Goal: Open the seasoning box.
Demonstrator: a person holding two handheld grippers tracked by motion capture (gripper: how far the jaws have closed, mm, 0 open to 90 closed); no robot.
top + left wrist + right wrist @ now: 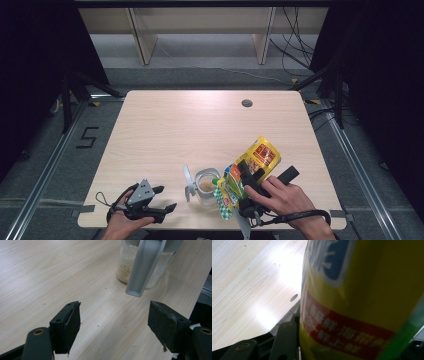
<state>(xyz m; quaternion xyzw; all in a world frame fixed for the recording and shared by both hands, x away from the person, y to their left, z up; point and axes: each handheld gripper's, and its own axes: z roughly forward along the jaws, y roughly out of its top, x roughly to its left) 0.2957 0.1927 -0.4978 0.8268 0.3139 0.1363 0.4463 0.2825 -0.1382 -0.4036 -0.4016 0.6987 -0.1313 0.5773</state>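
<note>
the right gripper (248, 176) clamped a yellow snack bag (252, 165) tilted over the clear jar (206, 186) near the table's (165, 130) front edge, while the left gripper (165, 199) rested open-jawed beside it.

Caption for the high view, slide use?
Right tool tips a yellow bag over a jar; left tool open.

A lab recording bay: bare wooden table (165, 130), black curtains (35, 45), floor rails (42, 175), loose cables (295, 45).
</note>
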